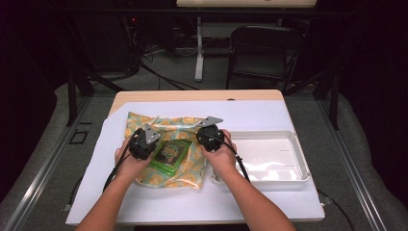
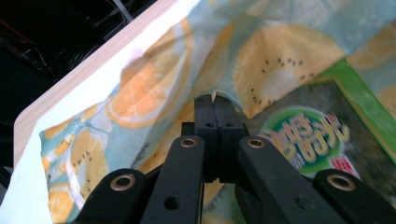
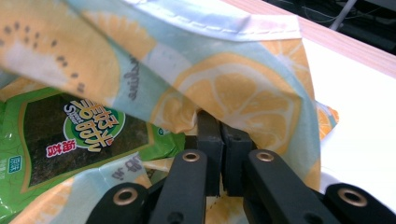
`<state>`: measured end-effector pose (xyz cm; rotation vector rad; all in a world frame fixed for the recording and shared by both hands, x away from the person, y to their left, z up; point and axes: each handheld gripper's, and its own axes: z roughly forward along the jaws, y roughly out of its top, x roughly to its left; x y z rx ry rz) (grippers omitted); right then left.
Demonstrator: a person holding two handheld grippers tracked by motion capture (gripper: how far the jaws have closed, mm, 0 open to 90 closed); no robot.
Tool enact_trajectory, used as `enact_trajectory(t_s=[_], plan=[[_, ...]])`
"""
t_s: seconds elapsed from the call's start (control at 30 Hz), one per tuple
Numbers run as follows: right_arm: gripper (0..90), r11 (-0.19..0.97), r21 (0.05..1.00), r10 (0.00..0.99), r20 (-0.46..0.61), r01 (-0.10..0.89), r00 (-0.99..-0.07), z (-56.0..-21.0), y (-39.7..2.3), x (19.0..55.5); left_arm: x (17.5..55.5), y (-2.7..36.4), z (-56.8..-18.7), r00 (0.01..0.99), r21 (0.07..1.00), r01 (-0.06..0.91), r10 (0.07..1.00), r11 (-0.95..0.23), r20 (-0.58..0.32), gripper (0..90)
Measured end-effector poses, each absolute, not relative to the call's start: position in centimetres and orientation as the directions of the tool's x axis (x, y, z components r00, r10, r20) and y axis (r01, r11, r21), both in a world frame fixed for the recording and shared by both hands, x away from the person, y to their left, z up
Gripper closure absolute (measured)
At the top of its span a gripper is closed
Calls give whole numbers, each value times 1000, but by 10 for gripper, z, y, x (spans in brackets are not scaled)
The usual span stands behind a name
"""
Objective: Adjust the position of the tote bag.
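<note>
A cloth (image 1: 183, 122) printed with orange and lemon slices lies on the white sheet, and a green seaweed snack packet (image 1: 169, 155) rests on its middle. My left gripper (image 1: 146, 144) sits at the packet's left side. In the left gripper view the left gripper (image 2: 215, 100) is shut on a pointed edge of the cloth (image 2: 154, 88), beside the packet (image 2: 317, 135). My right gripper (image 1: 209, 137) is at the packet's right. In the right gripper view the right gripper (image 3: 218, 122) is shut on a fold of cloth (image 3: 233, 88) raised over the packet (image 3: 70, 135).
A shallow white tray (image 1: 293, 144) stands just right of the cloth, close to my right hand. The white sheet (image 1: 260, 115) covers most of the wooden table (image 1: 192, 95). Beyond the far edge stand a dark chair (image 1: 262, 48) and frame legs.
</note>
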<state>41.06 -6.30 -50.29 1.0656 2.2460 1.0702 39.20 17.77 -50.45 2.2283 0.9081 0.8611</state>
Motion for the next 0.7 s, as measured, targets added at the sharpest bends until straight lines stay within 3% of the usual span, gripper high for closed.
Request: enact_trajectory(t_s=[0.27, 0.7], plan=[[879, 418, 782, 809, -89, 462, -581, -503, -62, 412, 417, 182, -500, 543, 737, 406, 791, -540, 281, 900], [900, 436, 738, 834, -118, 514, -538, -511, -67, 423, 430, 192, -510, 475, 712, 457, 823, -533, 311, 900]])
